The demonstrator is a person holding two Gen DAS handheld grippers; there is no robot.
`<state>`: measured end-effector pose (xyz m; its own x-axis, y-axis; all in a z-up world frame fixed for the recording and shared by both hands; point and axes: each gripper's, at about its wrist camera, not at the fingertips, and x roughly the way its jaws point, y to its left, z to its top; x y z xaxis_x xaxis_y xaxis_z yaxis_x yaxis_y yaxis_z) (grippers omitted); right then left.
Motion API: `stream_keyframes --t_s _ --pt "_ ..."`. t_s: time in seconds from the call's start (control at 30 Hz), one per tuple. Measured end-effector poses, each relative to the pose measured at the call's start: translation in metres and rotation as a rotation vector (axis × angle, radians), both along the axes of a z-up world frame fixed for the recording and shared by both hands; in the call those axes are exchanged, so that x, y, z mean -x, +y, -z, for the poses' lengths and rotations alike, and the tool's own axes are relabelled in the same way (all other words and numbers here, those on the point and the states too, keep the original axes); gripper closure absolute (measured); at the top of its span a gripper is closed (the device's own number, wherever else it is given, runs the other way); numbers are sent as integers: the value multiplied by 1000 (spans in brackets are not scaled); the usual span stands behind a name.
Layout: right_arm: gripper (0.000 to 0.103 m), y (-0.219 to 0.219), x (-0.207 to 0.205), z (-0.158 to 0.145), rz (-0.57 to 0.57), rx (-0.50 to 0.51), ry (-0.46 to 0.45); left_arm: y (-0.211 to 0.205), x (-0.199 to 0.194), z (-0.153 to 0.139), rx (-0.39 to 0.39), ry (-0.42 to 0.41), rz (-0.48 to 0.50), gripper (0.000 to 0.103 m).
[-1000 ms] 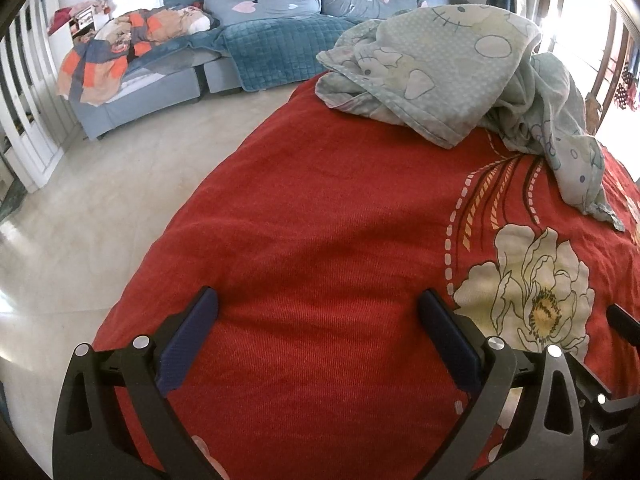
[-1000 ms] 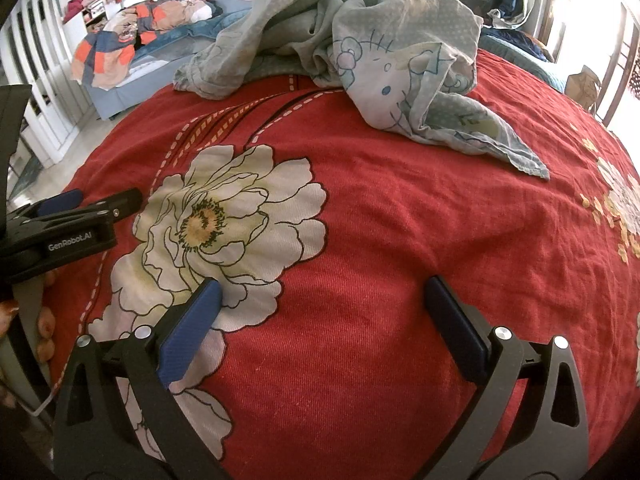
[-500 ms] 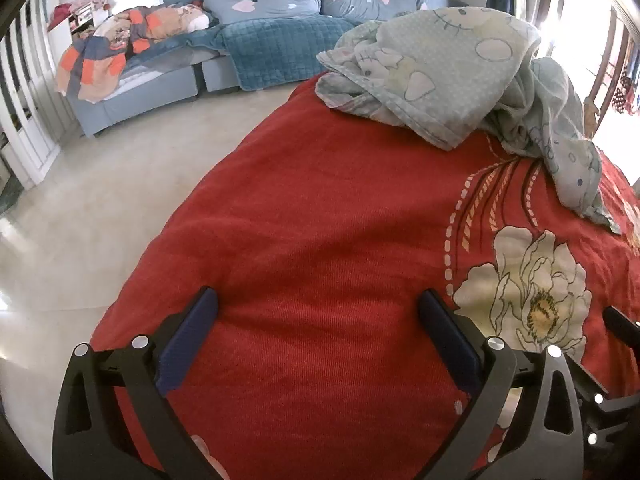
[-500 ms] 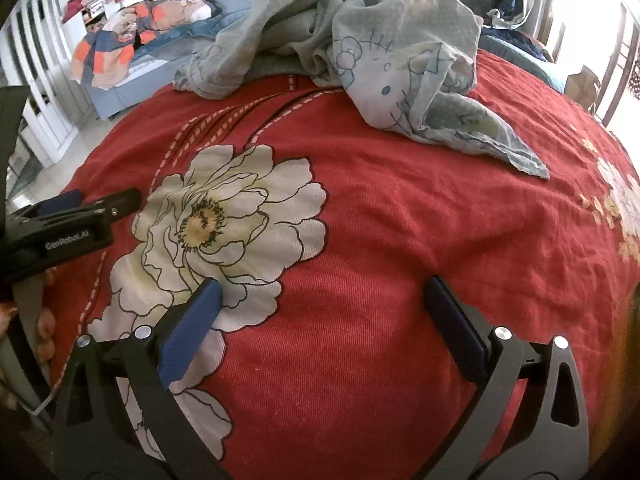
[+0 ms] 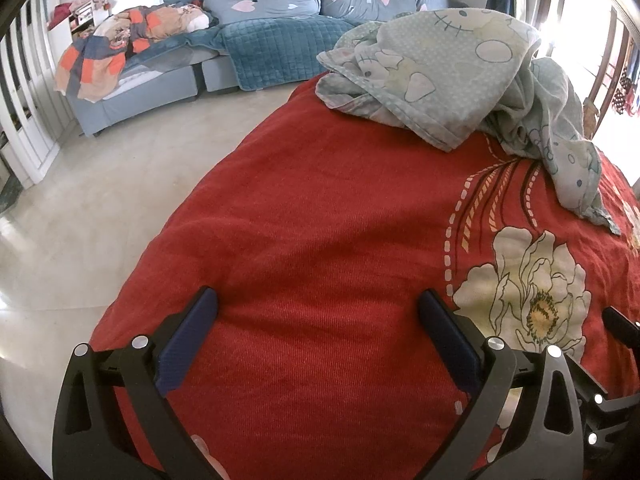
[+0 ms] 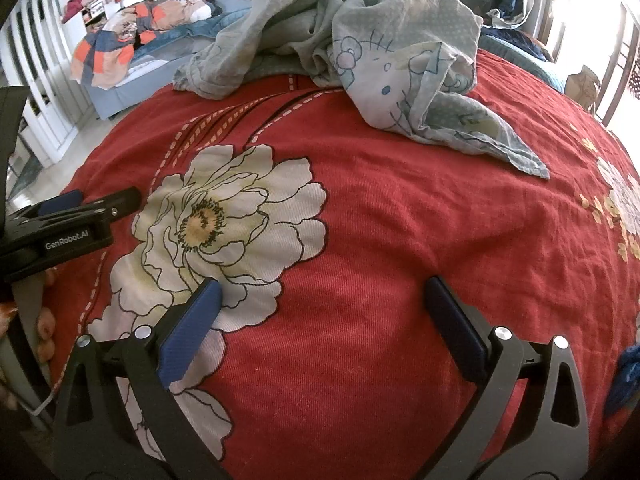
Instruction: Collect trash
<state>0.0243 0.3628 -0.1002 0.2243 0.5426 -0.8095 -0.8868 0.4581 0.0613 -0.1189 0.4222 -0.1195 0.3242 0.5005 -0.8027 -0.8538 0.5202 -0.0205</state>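
Note:
No trash shows in either view. My left gripper (image 5: pixel 316 300) is open and empty, low over the near left part of a red bedspread (image 5: pixel 340 220). My right gripper (image 6: pixel 320 290) is open and empty over the same red bedspread (image 6: pixel 400 220), beside a large white flower print (image 6: pixel 224 232). The left gripper also shows at the left edge of the right wrist view (image 6: pixel 80 216), held in a hand. A crumpled pale blue cartoon-print sheet (image 5: pixel 440 76) lies at the far end of the bed; it also shows in the right wrist view (image 6: pixel 380 52).
A blue-grey sofa (image 5: pixel 240 48) with heart-print cushions and an orange patchwork blanket (image 5: pixel 104 56) stands across a pale tiled floor (image 5: pixel 100 200). White railings (image 5: pixel 24 92) are at the left. Windows (image 5: pixel 580 20) are at the right. A dark blue object (image 6: pixel 626 376) is at the right edge.
The left wrist view has shifted slightly, so the bed sits a little lower and further right. A dark blue object has come into the right edge of the right wrist view. Both grippers stay open.

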Motion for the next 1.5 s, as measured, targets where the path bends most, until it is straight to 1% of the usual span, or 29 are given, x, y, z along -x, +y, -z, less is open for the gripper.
stream_keyframes --t_s 1.23,1.3,1.37,1.4,1.43,1.47,1.5 --pt "9 1 0 0 0 -1 1 1 0 -1 0 -5 0 5" --pt "9 0 0 0 1 -1 0 -2 0 -3 -12 3 -5 5" --pt "10 1 1 0 8 -1 1 -9 0 -7 -47 14 -11 6" --pt "10 -18 2 -2 20 2 -5 -13 1 -10 -58 14 -9 6" --pt "10 -31 7 -8 18 -14 -9 -20 2 -15 -76 -4 0 6" --pt "11 -48 13 -15 -5 -54 -2 -28 3 -20 -88 -27 10 6" --pt "11 -70 25 -29 -24 -115 -22 -36 4 -25 -98 -51 19 6"
